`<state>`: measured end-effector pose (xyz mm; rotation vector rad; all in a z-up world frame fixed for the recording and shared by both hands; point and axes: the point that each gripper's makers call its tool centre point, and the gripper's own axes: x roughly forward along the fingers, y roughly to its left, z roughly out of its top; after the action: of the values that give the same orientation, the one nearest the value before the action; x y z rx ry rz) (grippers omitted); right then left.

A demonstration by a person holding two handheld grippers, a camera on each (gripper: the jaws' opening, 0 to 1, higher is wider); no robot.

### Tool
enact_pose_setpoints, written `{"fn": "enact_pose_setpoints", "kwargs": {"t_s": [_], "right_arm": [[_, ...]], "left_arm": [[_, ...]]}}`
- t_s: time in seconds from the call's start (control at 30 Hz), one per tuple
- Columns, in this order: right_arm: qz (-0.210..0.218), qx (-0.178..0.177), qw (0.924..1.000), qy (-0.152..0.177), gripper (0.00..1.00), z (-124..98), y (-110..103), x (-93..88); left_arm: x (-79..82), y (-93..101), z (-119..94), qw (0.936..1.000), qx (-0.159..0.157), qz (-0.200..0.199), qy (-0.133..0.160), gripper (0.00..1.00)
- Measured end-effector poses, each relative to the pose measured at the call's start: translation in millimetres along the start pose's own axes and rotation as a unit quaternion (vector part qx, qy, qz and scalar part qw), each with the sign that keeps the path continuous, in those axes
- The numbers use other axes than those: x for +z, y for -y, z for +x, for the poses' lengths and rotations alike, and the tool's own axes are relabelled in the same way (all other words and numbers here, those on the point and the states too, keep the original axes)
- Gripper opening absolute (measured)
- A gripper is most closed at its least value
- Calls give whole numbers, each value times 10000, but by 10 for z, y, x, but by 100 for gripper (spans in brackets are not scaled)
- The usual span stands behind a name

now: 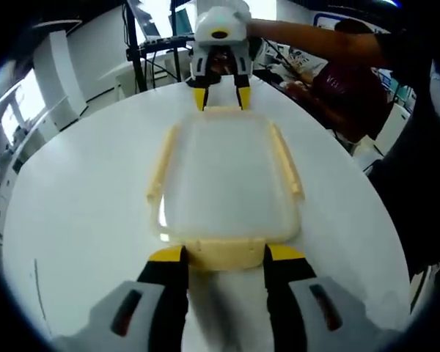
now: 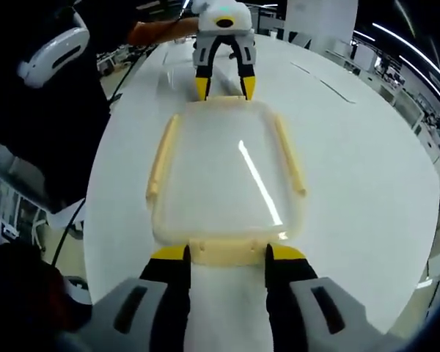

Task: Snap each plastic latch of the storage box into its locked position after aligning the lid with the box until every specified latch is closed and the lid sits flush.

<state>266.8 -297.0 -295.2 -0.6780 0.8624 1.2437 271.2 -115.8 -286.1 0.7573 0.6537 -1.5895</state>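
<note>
In your left gripper view, the storage box [image 1: 224, 183] lies at the centre of the white table [image 1: 81, 198], its clear lid [image 1: 224, 172] on top and cream latches along all four sides. At 9 o'clock the left long latch [image 1: 161, 165] lies along the rim; at 3 o'clock the right long latch [image 1: 287, 161] does the same. Your left gripper [image 1: 224, 258] sits at 6 o'clock, its yellow-tipped jaws spread wide on either side of the near end latch [image 1: 224, 253], tips just beside it; you cannot tell whether they touch it. At 12 o'clock your right gripper [image 1: 221, 97] stands over the far end latch [image 1: 224, 110], jaws apart and holding nothing. Behind it, a stand and desks crowd the table edge; a person's arm [image 1: 308, 40] reaches in from 2 o'clock.

In your right gripper view, the same box [image 2: 224, 176] fills the middle, a bright streak of glare across the lid. Your right gripper [image 2: 226, 257] at 6 o'clock straddles its end latch [image 2: 226, 251] with jaws wide, gripping nothing. The left gripper [image 2: 224, 88] stands at 12 o'clock. A dark-clothed body [image 2: 44, 125] blocks 9 o'clock.

Whether any latch is fully snapped down is hard to make out.
</note>
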Motion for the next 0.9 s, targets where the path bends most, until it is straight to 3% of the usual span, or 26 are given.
{"fn": "enact_pose_setpoints", "kwargs": {"t_s": [0.3, 0.5, 0.9], "right_arm": [[-5, 1, 10000, -34, 39, 12, -20, 27], [-13, 4, 10000, -11, 38, 13, -30, 34], [-36, 6, 10000, -11, 38, 2, -36, 29]], "left_arm": [[20, 87, 8, 9994, -16, -13, 359, 40], [41, 134, 10, 9994, 32, 155, 312, 39], [60, 91, 21, 9990, -30, 48, 436, 39]]}}
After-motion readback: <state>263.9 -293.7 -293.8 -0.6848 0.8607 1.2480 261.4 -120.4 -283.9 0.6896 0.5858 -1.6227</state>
